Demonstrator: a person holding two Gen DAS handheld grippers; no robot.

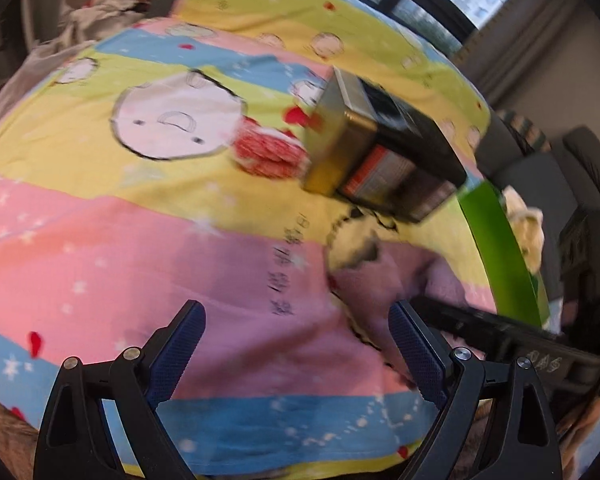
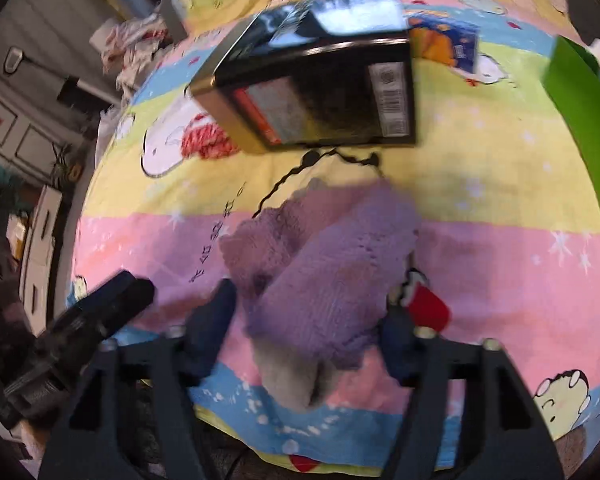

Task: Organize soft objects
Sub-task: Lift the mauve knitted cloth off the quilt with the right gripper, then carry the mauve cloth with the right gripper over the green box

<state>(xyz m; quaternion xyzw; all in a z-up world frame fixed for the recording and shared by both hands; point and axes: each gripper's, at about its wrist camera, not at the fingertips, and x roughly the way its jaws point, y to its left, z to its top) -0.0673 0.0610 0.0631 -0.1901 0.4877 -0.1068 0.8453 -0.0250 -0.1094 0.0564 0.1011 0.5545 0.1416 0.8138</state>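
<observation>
A fluffy purple cloth (image 2: 332,256), rumpled with a grey underside, lies on the cartoon-print bedsheet (image 2: 500,184). My right gripper (image 2: 304,332) stands over its near end, jaws apart, with the cloth between the blue fingers (image 2: 212,324); the pads do not seem to press on it. In the left wrist view the same purple cloth (image 1: 384,280) shows blurred to the right, with the right gripper's body (image 1: 500,332) beside it. My left gripper (image 1: 298,352) is open over the pink stripe of the sheet (image 1: 100,248), nothing between its fingers.
A black and gold tin box (image 2: 320,88) (image 1: 380,152) sits on the bed just beyond the cloth. A green container wall (image 2: 580,128) (image 1: 496,248) rises at the right, with a cream plush toy (image 1: 528,228) behind it. An orange and blue packet (image 2: 444,44) lies farther back.
</observation>
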